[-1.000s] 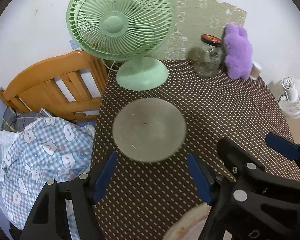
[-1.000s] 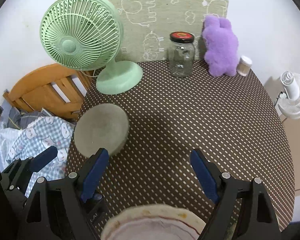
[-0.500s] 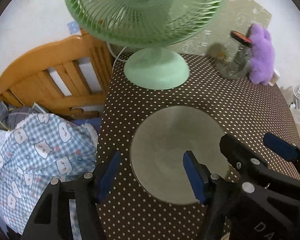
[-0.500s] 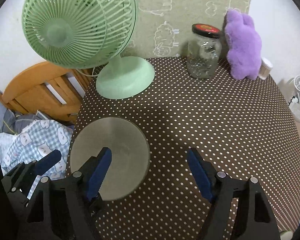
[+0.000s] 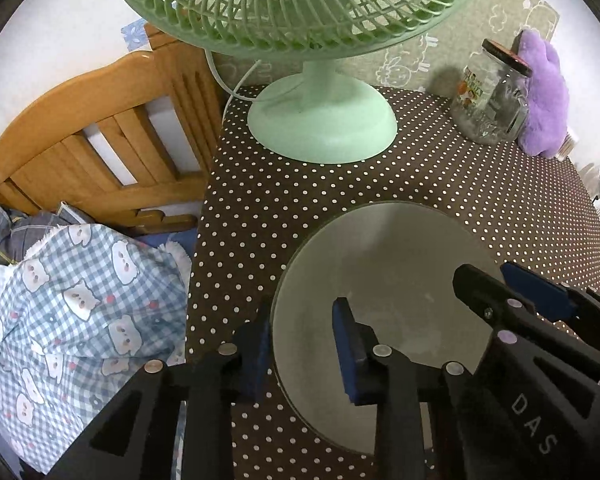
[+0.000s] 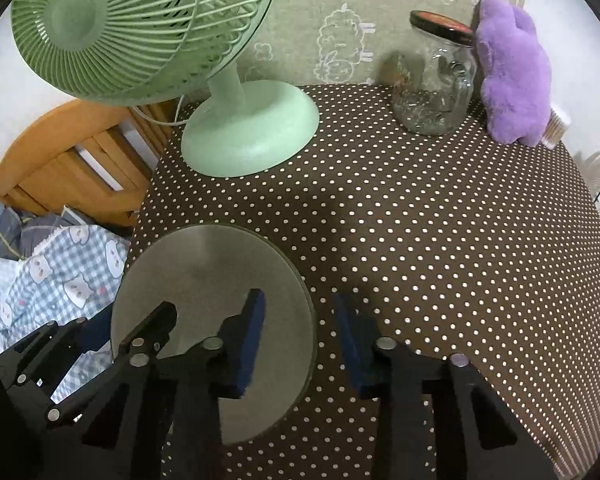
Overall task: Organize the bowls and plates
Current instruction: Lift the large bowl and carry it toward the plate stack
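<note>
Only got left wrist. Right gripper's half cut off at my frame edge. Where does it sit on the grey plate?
Observer: The right gripper straddles the right rim of the grey plate: one finger is over the plate, the other over the dotted tablecloth.
Operator: Clamped on it?
Observer: No. In the right wrist view the jaws are open, pads well apart with the rim between them.
</note>
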`<state>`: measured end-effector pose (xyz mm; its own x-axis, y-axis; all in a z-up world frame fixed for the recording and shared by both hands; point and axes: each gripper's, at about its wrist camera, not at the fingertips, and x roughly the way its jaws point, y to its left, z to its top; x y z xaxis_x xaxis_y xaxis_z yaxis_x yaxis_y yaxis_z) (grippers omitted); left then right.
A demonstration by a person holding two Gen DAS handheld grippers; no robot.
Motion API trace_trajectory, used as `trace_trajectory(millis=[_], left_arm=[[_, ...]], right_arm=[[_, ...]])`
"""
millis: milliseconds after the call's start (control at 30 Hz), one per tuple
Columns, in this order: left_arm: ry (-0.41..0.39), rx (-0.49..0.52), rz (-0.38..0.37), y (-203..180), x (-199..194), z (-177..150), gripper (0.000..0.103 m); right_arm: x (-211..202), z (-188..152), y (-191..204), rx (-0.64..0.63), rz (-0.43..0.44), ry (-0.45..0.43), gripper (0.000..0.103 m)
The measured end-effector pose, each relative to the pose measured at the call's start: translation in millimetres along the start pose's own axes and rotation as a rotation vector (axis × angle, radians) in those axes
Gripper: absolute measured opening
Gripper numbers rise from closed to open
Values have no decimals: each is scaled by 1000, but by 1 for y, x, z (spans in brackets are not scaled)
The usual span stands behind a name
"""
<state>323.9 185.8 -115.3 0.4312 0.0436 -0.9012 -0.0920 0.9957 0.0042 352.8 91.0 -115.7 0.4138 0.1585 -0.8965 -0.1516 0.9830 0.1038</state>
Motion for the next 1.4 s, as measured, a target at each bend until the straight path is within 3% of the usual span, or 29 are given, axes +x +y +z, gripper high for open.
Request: trace_trajectory(millis=[67, 767, 1400], left_arm=[[2, 11, 2, 1, 3, 1, 23], [19, 31, -8, -15, -13, -5, 22], [-17, 60, -22, -61, -64, -19, 22]], right_arm=[[3, 1, 1, -6, 2, 9, 25], [-13, -7, -9, 8, -26, 21, 25], [-71, -25, -50, 42, -44, -10, 25]])
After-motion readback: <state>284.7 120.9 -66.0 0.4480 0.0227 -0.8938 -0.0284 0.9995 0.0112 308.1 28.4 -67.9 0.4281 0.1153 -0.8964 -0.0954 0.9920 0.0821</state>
